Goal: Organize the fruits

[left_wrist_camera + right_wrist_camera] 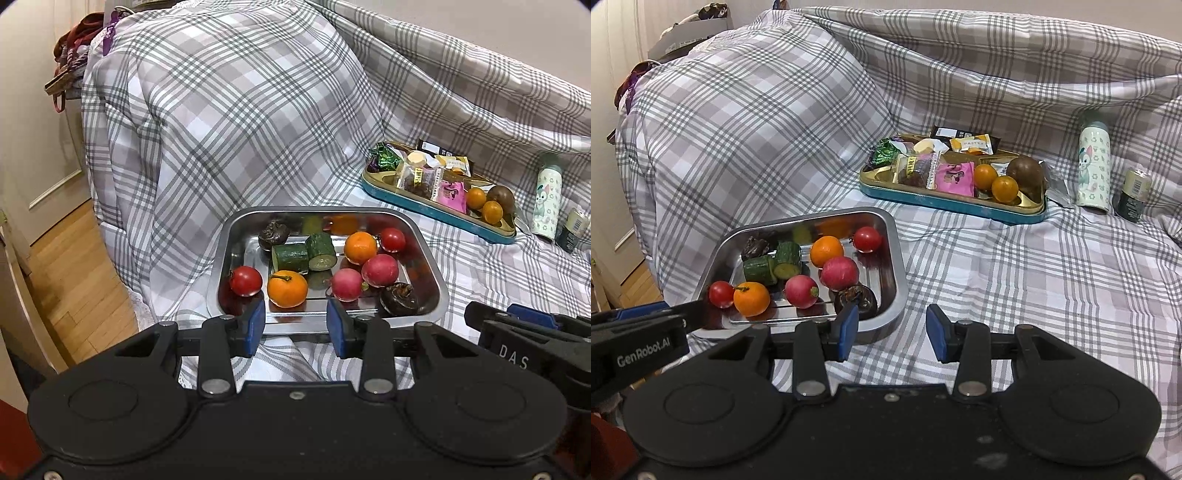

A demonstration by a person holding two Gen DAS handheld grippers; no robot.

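Note:
A steel tray (428, 254) (899, 273) on the plaid sheet holds two red tomatoes (245, 280), two oranges (287, 288) (751, 298), two pink radishes (346, 284) (801, 291), two cucumber pieces (291, 257) and two dark shrivelled fruits (399, 299) (857, 301). My left gripper (296, 325) is open and empty at the tray's near rim, in front of the near orange. My right gripper (892, 332) is open and empty over the sheet, at the tray's near right corner.
A blue and gold tray (436, 212) (945, 201) behind holds snack packets, two small oranges (993, 182) and a brown fruit (1026, 172). A white bottle (1094, 166) and a can (1134, 194) stand to its right. Wooden floor (70, 280) lies left.

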